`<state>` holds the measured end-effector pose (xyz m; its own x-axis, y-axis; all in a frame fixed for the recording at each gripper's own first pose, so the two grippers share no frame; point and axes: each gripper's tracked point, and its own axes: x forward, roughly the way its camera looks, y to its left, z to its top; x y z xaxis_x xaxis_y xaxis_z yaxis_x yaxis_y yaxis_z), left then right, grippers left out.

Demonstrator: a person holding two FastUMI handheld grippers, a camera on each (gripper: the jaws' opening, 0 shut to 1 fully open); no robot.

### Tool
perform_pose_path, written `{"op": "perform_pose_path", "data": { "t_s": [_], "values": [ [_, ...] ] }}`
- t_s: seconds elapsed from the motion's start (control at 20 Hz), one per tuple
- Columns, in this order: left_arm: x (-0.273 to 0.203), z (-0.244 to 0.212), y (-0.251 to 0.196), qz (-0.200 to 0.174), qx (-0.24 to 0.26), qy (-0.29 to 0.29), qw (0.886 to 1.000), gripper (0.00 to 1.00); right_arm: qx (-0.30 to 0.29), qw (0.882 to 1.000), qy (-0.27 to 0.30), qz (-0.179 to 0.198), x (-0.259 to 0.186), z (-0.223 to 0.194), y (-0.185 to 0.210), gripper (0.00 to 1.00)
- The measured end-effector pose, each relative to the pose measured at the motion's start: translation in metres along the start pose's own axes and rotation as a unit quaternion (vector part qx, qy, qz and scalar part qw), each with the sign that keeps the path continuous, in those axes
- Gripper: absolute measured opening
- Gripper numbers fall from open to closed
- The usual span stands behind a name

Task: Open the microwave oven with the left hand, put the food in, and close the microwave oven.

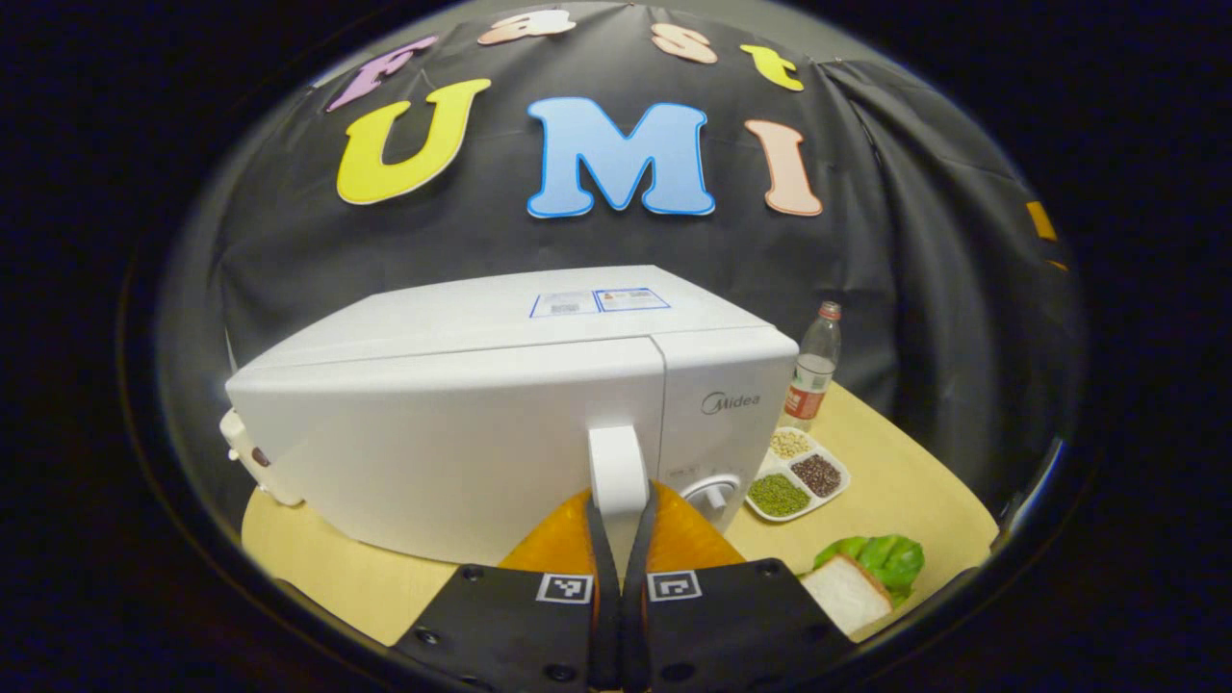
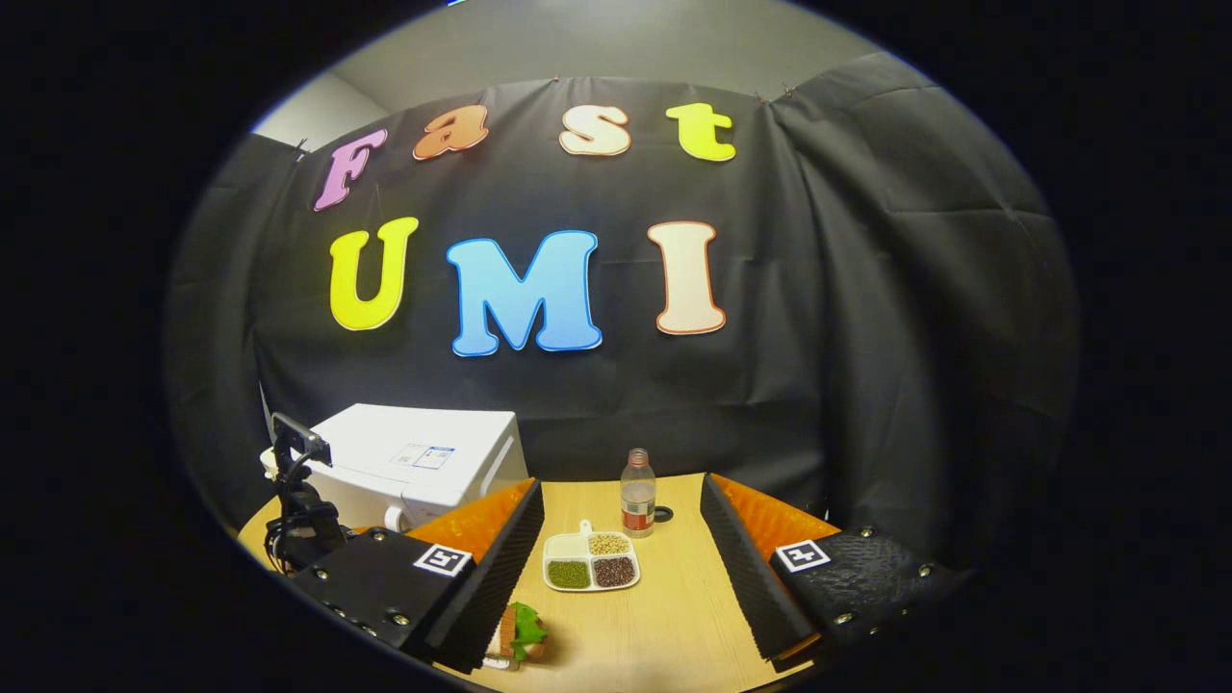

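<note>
The white microwave (image 1: 462,433) stands on the wooden table, its door facing me in the left gripper view. My left gripper (image 1: 621,493) is shut on the lower end of the vertical door handle (image 1: 616,460), one finger on each side. Whether the door is ajar I cannot tell. The food, a sandwich with lettuce (image 1: 866,577), lies on the table to the right of the microwave. In the right gripper view my right gripper (image 2: 621,486) is held wide open above the table with nothing in it, and the sandwich (image 2: 520,630) lies just by its left finger. The microwave (image 2: 423,462) stands at the left.
A divided white dish of beans (image 1: 799,476) (image 2: 592,563) and a plastic bottle (image 1: 813,371) (image 2: 637,505) stand right of the microwave. The left gripper's body (image 2: 298,510) shows in front of the microwave. The table's front edge (image 2: 674,679) lies close below.
</note>
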<state>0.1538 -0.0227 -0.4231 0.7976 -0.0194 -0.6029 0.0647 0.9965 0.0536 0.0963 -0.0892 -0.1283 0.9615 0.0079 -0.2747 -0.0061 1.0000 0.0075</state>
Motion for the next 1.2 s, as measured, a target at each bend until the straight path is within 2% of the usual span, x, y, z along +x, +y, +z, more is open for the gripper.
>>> {"op": "perform_pose_path", "data": {
  "t_s": [0.25,0.4,0.65,0.7,1.2],
  "values": [
    [-0.009,-0.004,-0.001,-0.018,0.004,0.016,1.0,0.07,-0.006,1.0,-0.011,-0.011,-0.017,0.006,0.014,0.99],
    [-0.054,-0.024,-0.001,-0.032,0.021,0.012,0.999,0.07,-0.002,1.0,-0.015,-0.022,-0.026,0.005,0.019,0.99],
    [-0.107,-0.052,0.011,-0.053,0.023,0.027,0.998,0.07,0.005,1.0,-0.007,-0.009,-0.037,-0.001,0.044,0.98],
    [-0.116,-0.056,0.015,-0.056,0.022,0.03,0.998,0.05,0.007,1.0,-0.008,-0.006,-0.041,-0.001,0.051,0.99],
    [-0.23,-0.11,0.088,-0.073,0.033,0.06,0.995,0.06,0.002,0.999,-0.019,0.032,-0.082,-0.005,0.146,0.99]
  ]
}}
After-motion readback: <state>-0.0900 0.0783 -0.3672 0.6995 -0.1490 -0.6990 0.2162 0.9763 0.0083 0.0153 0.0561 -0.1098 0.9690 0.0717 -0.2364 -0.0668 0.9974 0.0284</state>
